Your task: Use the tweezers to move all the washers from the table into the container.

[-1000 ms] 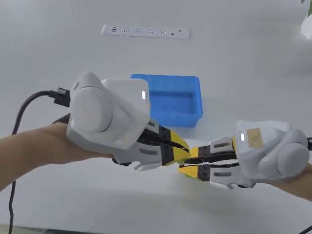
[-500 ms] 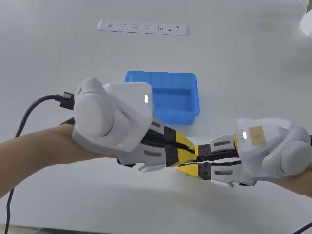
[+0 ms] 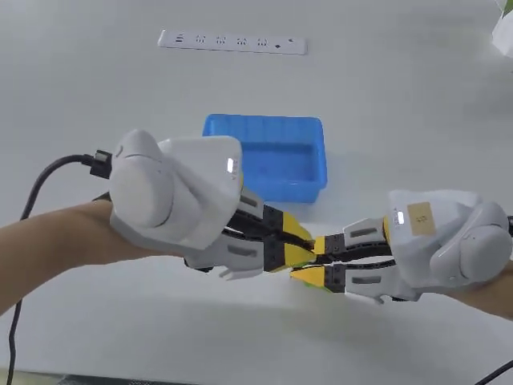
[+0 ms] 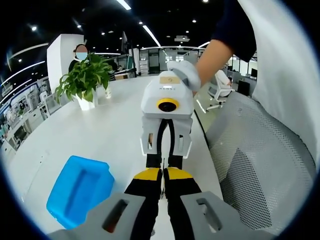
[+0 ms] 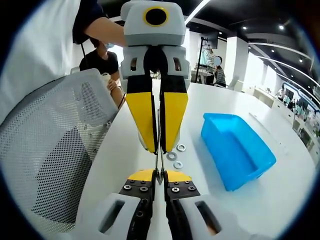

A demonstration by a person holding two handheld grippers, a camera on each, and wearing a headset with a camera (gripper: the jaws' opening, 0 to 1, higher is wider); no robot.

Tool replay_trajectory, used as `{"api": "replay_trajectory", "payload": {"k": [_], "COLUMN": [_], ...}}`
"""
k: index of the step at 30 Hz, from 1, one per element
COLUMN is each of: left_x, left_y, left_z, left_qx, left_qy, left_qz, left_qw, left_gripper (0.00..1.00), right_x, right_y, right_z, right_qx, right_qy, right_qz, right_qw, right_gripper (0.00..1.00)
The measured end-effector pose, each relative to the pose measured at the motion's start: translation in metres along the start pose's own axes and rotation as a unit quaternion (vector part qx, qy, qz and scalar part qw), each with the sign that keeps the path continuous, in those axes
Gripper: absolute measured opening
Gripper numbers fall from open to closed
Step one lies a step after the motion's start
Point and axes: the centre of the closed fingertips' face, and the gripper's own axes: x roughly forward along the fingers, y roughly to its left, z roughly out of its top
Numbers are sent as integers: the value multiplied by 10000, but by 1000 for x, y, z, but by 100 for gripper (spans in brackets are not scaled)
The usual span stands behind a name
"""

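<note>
The tweezers (image 5: 158, 162) are a thin, flat strip of bright metal held above the tabletop (image 3: 385, 104), their long axis running straight from one gripper to the other. In the head view that line goes left to right, on the person's side of the container (image 3: 272, 152). The left tongs (image 4: 162, 175) are pressed together on one end, their long yellow pads flat on either side of the strip. The right tongs (image 5: 159, 176), short and yellow-tipped with black screwed blocks behind, are closed on the other end. The two pairs meet nearly tip to tip. Which end is the pointed one is hard to make out, since the strip shows only edge-on.

Three washers (image 5: 171, 156), small grey metal rings, lie flat on the smooth white tabletop. They are close together, just beside the tweezers and between them and the container. The container is a shallow, open blue plastic tray, rectangular with rounded corners, standing apart from the washers.
</note>
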Motion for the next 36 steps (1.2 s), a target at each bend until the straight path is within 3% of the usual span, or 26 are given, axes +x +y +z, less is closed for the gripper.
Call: {"api": "replay_trajectory", "payload": {"k": [3,16,22,25,36], "left_x": [0,-6,-18,-24,-48], "left_y": [2,2,7,10,13], "left_z": [-1,-3,-2,-1,-14], "left_qx": [-135,-101,-130,-153,-251], "left_qy": [6,26,-16,-39,33], "left_qz": [59,81,210,287,554], "left_qw": [9999,9999,9997,9995,9981], "left_gripper": [6,5,5,5,5], "right_x": [0,4,10,12,9], "right_y": [0,1,-2,-5,-6], "right_z": [-1,6,17,13,12], "right_qx": [24,-21,-16,-34,193], "right_qy": [3,111,79,200,217], "right_qz": [6,-64,-93,-148,-254], "right_qw": [10000,9999,9999,9997,9993], "right_gripper": [7,9,12,21,26]}}
